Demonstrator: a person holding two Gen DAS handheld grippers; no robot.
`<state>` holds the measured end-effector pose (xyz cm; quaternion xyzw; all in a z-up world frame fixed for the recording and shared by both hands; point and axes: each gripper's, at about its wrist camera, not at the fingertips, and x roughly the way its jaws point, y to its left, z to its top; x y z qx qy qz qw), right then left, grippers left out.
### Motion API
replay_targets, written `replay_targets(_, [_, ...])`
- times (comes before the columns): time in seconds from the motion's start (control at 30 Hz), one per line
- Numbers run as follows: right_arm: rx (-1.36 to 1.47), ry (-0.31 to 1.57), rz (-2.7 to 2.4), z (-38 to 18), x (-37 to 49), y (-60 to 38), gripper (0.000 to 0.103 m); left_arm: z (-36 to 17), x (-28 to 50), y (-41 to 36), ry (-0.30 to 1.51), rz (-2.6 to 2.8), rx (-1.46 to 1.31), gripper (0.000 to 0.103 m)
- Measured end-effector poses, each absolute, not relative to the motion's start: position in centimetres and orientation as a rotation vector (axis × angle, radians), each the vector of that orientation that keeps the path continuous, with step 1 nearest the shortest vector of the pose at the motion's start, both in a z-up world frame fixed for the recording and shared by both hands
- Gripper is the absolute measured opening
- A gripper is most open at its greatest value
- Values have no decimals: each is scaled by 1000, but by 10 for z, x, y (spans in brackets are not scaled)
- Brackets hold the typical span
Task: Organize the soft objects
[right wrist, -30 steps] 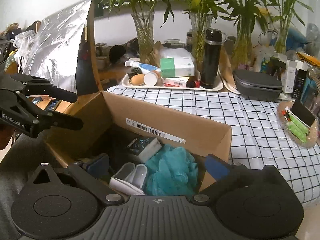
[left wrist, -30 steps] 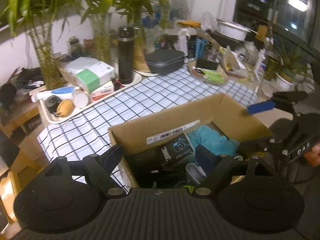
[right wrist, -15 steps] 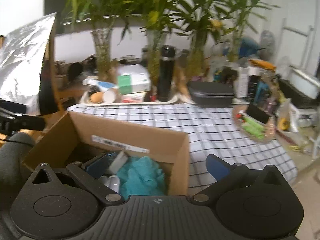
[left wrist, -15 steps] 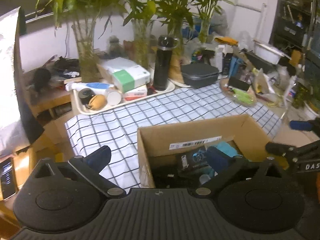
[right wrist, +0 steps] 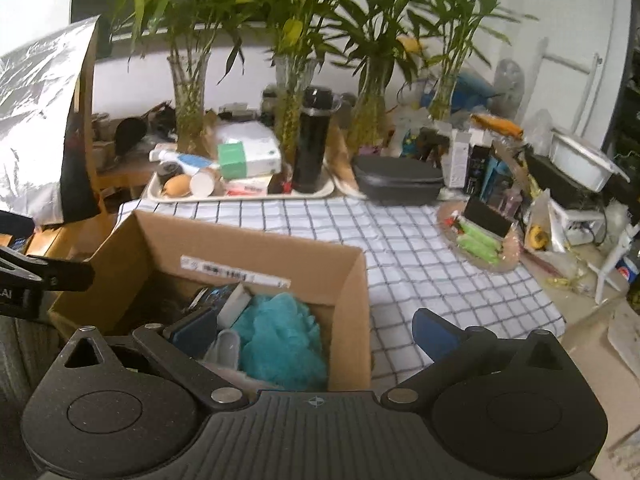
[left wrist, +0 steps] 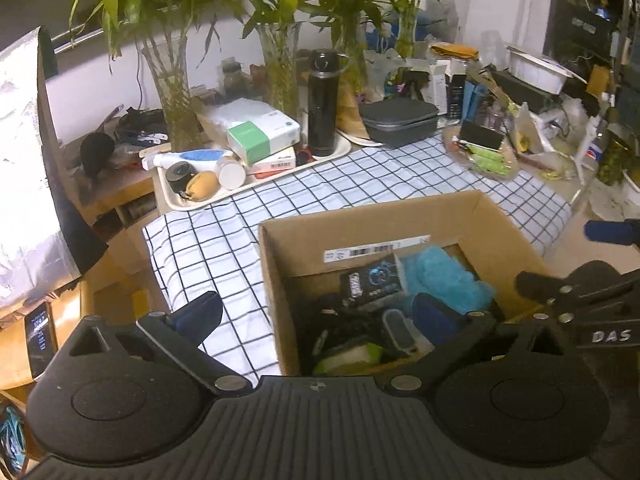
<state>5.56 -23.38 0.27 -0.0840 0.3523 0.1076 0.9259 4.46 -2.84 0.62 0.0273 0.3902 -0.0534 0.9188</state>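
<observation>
An open cardboard box [left wrist: 400,216] stands on the checked tablecloth [left wrist: 320,188]. Inside it lie a fluffy teal cloth [left wrist: 444,276], a small black printed carton [left wrist: 372,280] and other small items, partly hidden in the dark. My left gripper [left wrist: 318,316] hovers open over the box's near left corner, with nothing held. My right gripper [right wrist: 314,334] is open too and empty, above the box's [right wrist: 352,280] near right corner and the teal cloth [right wrist: 280,340]. The right gripper's fingers [left wrist: 608,232] show at the right edge of the left wrist view.
A cream tray [left wrist: 176,204] with a black flask [left wrist: 322,108], tissue box and tubes stands at the table's back. Glass vases of bamboo [left wrist: 172,92], a grey case [left wrist: 400,120], a snack basket [left wrist: 484,156] and clutter line the far side. A foil-covered panel [left wrist: 28,168] stands left.
Both grippers have drawn back and up from the box, so more of the table shows. The left jaws have spread wider. The box has shifted right in the left view and left in the right view.
</observation>
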Motion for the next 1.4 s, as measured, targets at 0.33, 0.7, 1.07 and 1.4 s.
replay_targets(0.33, [-130, 867, 233, 8, 51, -230, 103, -2, 45, -38, 896, -71, 71, 103])
replay_targets(0.7, [-134, 976, 183, -1, 60, -229, 103, -10, 48, -33, 987, -44, 54, 103])
replay_targets(1.07, [-148, 1068, 147, -20, 66, -229, 103, -18, 53, -29, 1023, -45, 87, 103])
replay_targets(1.4, [-187, 1078, 131, -22, 68, -228, 103, -17, 55, -24, 1022, -49, 82, 103])
